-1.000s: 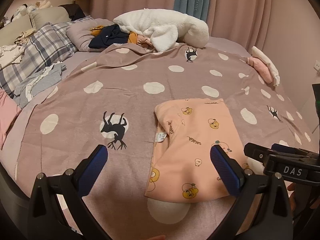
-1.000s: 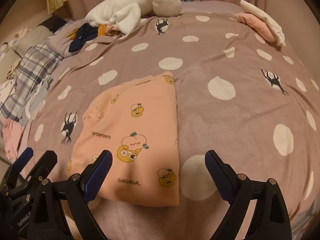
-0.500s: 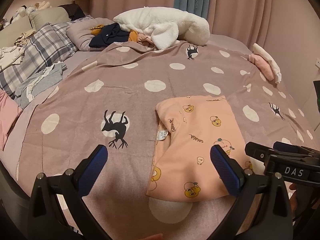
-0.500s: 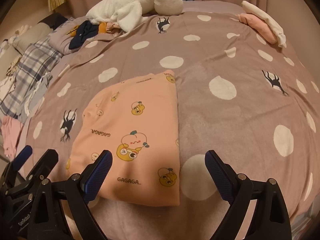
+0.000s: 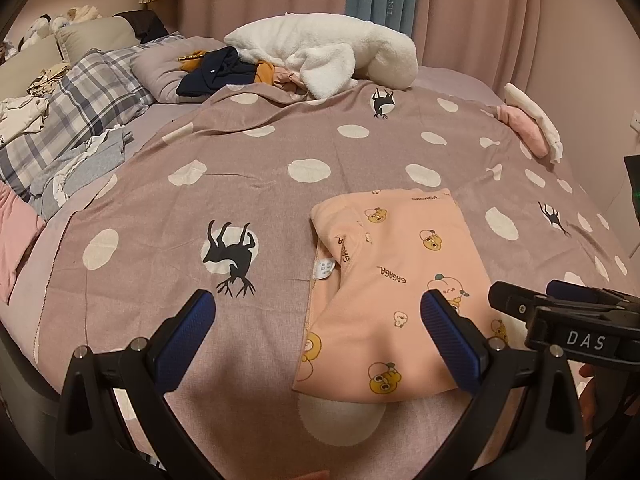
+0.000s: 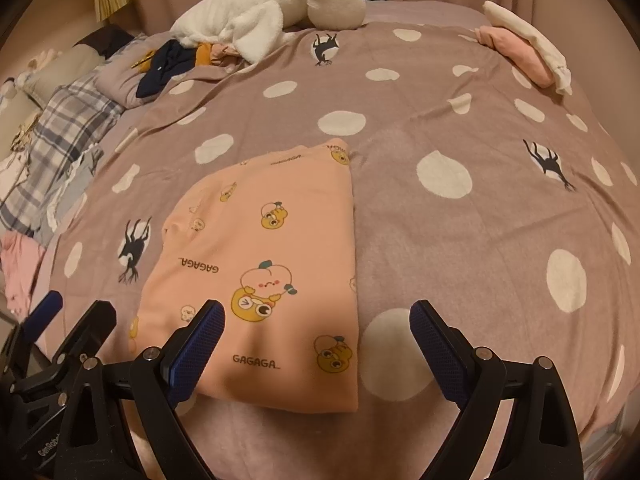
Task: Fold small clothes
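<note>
Bed: fills both my views, pink curtains behind it.
Blanket: mauve, white dots and black deer, spread flat across the bed, and everything I work on lies on it.
White fleece: big fluffy heap at the far edge of the blanket, touching a dark navy garment beside it.
Plaid pillow: far left, loose grey and white clothes just beside it.
Peach garment: here it is, folded into a neat rectangle with cartoon bears and "GAGAGA" print, flat on the blanket right in front of me, its right edge straight, its near edge just ahead of my fingers.
Pink and white stack: folded pieces at the far right edge of the bed, well apart from the peach garment.
Left gripper: my fingers spread wide, gripping nothing, the right blue pad over the peach garment's near part, whether touching I cannot tell.
Right gripper: fingers wide apart too, empty, the left pad over the garment's near left corner, the right pad over bare blanket.
</note>
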`<state>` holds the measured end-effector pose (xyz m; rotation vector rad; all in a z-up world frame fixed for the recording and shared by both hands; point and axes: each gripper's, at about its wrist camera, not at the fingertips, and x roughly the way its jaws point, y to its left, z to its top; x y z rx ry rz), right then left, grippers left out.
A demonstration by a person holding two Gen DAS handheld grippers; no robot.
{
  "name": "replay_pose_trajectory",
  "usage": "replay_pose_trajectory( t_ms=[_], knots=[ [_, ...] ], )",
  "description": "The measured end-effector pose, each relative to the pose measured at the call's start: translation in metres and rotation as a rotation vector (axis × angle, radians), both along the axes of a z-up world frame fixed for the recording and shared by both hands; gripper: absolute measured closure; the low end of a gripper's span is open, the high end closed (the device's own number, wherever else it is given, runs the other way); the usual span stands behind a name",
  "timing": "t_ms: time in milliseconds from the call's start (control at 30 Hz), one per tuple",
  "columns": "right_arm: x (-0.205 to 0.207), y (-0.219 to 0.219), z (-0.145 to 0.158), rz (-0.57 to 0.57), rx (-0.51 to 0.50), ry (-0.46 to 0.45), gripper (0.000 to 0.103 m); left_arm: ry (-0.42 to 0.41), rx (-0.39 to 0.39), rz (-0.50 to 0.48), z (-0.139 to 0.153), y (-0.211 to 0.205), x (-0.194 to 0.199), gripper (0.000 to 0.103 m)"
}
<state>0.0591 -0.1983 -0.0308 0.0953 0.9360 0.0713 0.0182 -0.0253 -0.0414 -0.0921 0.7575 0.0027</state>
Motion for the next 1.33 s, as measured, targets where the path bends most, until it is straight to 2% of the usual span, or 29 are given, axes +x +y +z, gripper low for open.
replay_pose_trajectory(
  t_ms=[1333],
  knots=[
    [0.0017, 0.0059, -0.0044, 0.007, -0.019, 0.019, 0.01, 0.0, 0.035, -0.019, -0.0049, 0.0028, -0.0001, 0.0]
  ],
)
